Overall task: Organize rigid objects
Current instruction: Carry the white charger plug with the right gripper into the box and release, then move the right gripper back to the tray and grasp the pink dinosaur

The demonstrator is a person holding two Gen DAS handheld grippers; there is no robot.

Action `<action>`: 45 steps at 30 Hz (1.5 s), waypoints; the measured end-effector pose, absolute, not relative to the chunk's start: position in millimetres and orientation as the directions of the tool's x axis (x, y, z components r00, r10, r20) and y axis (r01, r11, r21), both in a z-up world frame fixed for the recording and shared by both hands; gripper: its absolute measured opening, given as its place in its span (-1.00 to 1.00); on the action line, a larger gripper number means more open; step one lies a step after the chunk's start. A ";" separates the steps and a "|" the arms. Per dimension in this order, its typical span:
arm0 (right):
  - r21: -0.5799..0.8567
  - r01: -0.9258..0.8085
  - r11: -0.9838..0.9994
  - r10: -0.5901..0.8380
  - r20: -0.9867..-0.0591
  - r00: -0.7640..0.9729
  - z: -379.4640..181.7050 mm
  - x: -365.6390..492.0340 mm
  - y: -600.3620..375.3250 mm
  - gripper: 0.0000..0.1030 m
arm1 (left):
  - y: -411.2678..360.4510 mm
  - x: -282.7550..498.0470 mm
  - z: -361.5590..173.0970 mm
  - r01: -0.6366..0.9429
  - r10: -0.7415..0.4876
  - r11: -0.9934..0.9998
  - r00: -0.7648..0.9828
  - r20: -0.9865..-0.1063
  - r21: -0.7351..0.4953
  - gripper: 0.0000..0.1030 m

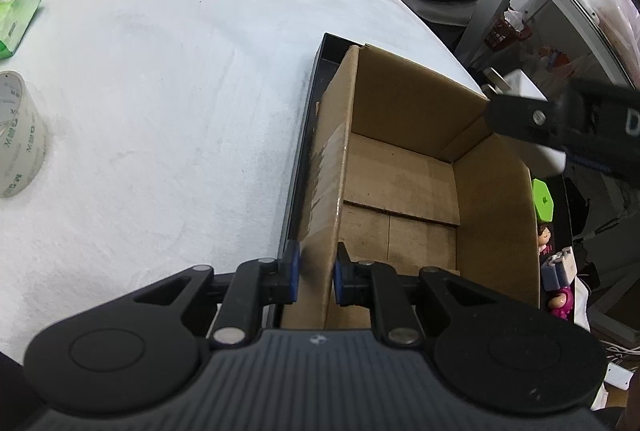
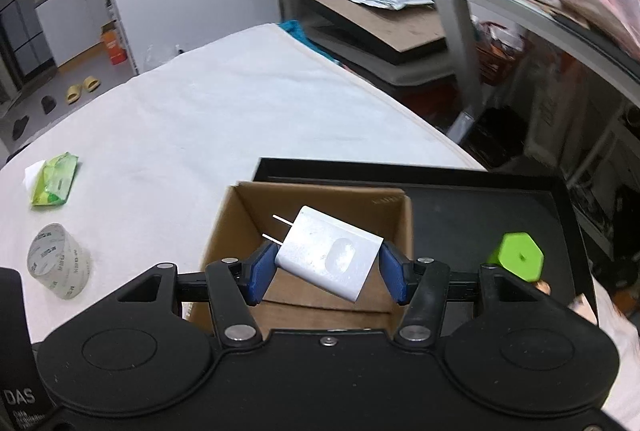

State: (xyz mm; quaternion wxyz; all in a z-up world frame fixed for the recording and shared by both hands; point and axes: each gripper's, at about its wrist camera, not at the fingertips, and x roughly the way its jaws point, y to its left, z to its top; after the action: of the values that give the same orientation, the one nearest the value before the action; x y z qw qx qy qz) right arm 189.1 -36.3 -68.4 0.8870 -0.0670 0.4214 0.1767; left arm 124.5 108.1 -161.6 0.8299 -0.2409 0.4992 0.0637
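The white charger (image 2: 329, 257) is the thing in play here: a plug-in wall adapter with two metal prongs sticking out toward the upper left, tilted, and pinched between the blue pads (image 2: 262, 273) of the right gripper (image 2: 327, 273). Jaws are fairly wide apart but only because the charger fills the gap, one pad on each end of it. It's hanging in the air right above the open cardboard box (image 2: 240, 215), not touching the box floor as far as I can see.

The left gripper (image 1: 316, 273) has its jaws drawn in narrow, straddling the near-left wall of the cardboard box, one pad outside and one inside. Pads look right at the cardboard, though I can't tell for sure they're pressing it.

The box itself sits inside a shallow black tray (image 2: 480, 207), against its left side. To the right of the box, still in the tray, there's a lime-green hexagonal block (image 2: 518, 259), and the left wrist view also shows a couple of small toy figures (image 1: 558, 271) just past the box's right wall.

Left of the box, well apart on the white tablecloth (image 2: 224, 111), are a roll of clear tape (image 2: 60, 267) and, farther off, a green wet-wipes pack (image 2: 54, 185).
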 end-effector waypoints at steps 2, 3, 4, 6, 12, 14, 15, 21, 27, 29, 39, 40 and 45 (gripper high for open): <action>0.019 -0.390 0.921 0.263 -0.768 0.584 -67.1 190.5 -28.9 0.06 | 108.6 124.8 -162.5 -0.348 -0.136 0.874 0.495 -0.858 -0.339 -0.70; 0.014 -0.398 0.917 0.265 -0.768 0.583 -66.5 190.9 -25.8 0.06 | 109.2 124.6 -162.7 -0.347 -0.138 0.873 0.496 -0.857 -0.341 -0.70; 0.008 -0.407 0.914 0.266 -0.768 0.583 -66.0 191.3 -22.9 0.06 | 109.2 124.4 -162.5 -0.347 -0.139 0.873 0.496 -0.857 -0.343 -0.70; -0.006 -0.432 0.902 0.272 -0.768 0.579 -65.1 191.0 -16.3 0.06 | 110.0 123.4 -162.4 -0.349 -0.144 0.870 0.497 -0.856 -0.349 -0.70; -0.041 -0.487 0.873 0.286 -0.766 0.576 -61.7 191.2 0.7 0.07 | 112.4 123.0 -163.0 -0.352 -0.153 0.864 0.498 -0.853 -0.361 -0.69; -0.055 -0.502 0.863 0.290 -0.760 0.582 -59.2 191.1 5.7 0.07 | 112.0 123.0 -163.0 -0.351 -0.154 0.864 0.498 -0.853 -0.361 -0.69; -0.060 -0.507 0.860 0.291 -0.758 0.584 -58.6 191.8 7.6 0.07 | 111.8 123.2 -163.1 -0.351 -0.154 0.864 0.498 -0.853 -0.361 -0.69; -0.071 -0.518 0.852 0.294 -0.754 0.587 -57.5 197.9 13.3 0.08 | 111.7 123.8 -163.7 -0.351 -0.155 0.863 0.499 -0.853 -0.362 -0.69; -0.085 -0.503 0.860 0.280 -0.746 0.604 -58.0 198.2 11.3 0.71 | 112.8 124.3 -163.3 -0.348 -0.160 0.863 0.498 -0.852 -0.365 -0.65; -0.076 -0.495 0.866 0.279 -0.748 0.603 -56.0 198.4 5.4 0.71 | 111.5 124.8 -162.6 -0.347 -0.154 0.867 0.499 -0.853 -0.359 -0.65; -0.040 -0.408 0.912 0.241 -0.754 0.611 -56.0 190.3 -54.9 0.78 | 97.4 128.6 -161.5 -0.316 -0.115 0.901 0.489 -0.865 -0.298 -0.65; -0.040 -0.393 0.919 0.229 -0.755 0.614 -56.8 189.5 -60.6 0.82 | 96.2 129.2 -161.8 -0.313 -0.112 0.904 0.485 -0.867 -0.292 -0.65; -0.037 -0.327 0.944 0.185 -0.763 0.620 -66.8 184.4 -91.0 0.85 | 86.6 131.2 -159.2 -0.294 -0.073 0.926 0.476 -0.876 -0.237 -0.64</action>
State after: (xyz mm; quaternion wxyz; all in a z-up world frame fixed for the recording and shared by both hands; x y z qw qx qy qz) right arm 184.4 -91.0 -66.8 0.8958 -0.0865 0.4119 0.1429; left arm 131.2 86.6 -159.2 0.8399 -0.1808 0.5075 0.0656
